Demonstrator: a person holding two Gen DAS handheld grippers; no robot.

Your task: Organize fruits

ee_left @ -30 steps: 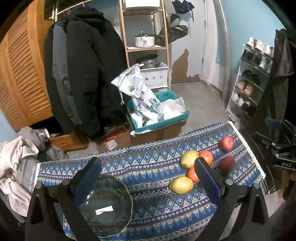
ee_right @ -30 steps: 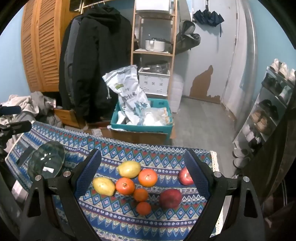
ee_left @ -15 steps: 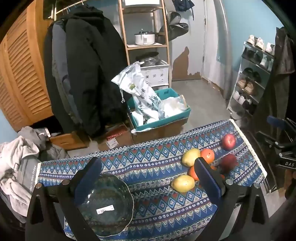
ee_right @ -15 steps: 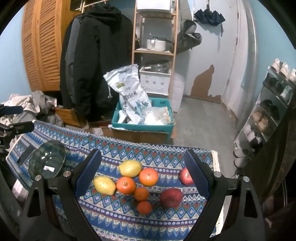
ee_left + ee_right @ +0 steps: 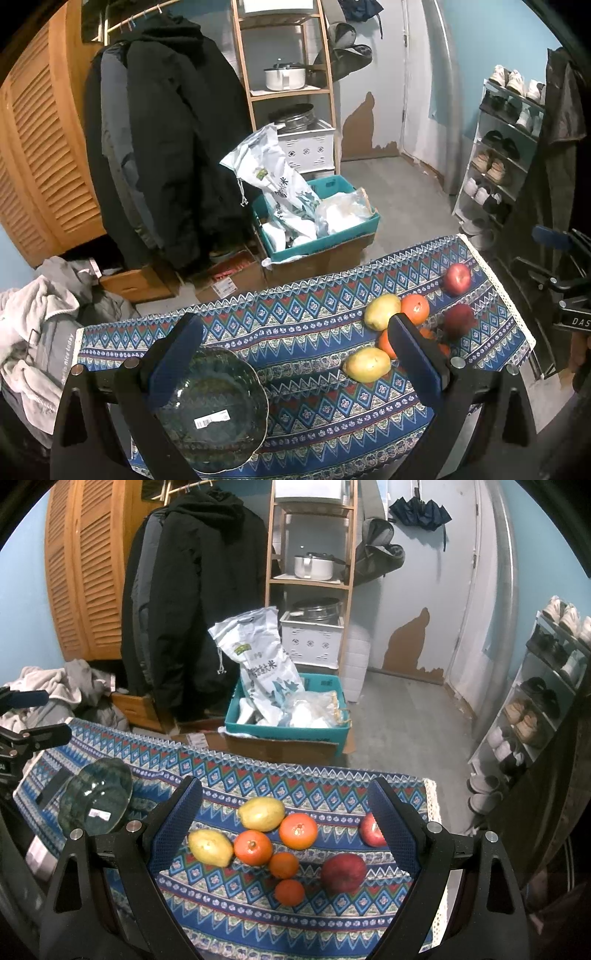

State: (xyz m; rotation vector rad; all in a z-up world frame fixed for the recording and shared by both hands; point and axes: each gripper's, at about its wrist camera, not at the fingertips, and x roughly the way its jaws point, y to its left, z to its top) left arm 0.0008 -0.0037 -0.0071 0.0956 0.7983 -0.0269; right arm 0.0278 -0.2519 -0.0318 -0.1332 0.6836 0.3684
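A dark glass bowl (image 5: 212,410) sits on the patterned tablecloth (image 5: 303,325) below my open, empty left gripper (image 5: 291,354). It also shows at the left in the right wrist view (image 5: 98,794). Fruits lie in a cluster on the right part of the cloth: two yellow pears (image 5: 260,814) (image 5: 210,847), several oranges (image 5: 298,830) and two red apples (image 5: 343,872) (image 5: 371,830). My right gripper (image 5: 284,816) is open and empty, held above the cluster. In the left wrist view the pears (image 5: 367,364) and an apple (image 5: 457,278) show at the right.
Beyond the table's far edge stand a teal crate (image 5: 288,716) with bags on cardboard boxes, a coat rack (image 5: 166,147), a wooden shelf (image 5: 310,572) and a shoe rack (image 5: 506,147). Clothes (image 5: 33,325) are piled at the left. The cloth's right edge is fringed (image 5: 498,291).
Both grippers have drifted slightly; the views shift a little. Nothing on the table has moved and both grippers stay open.
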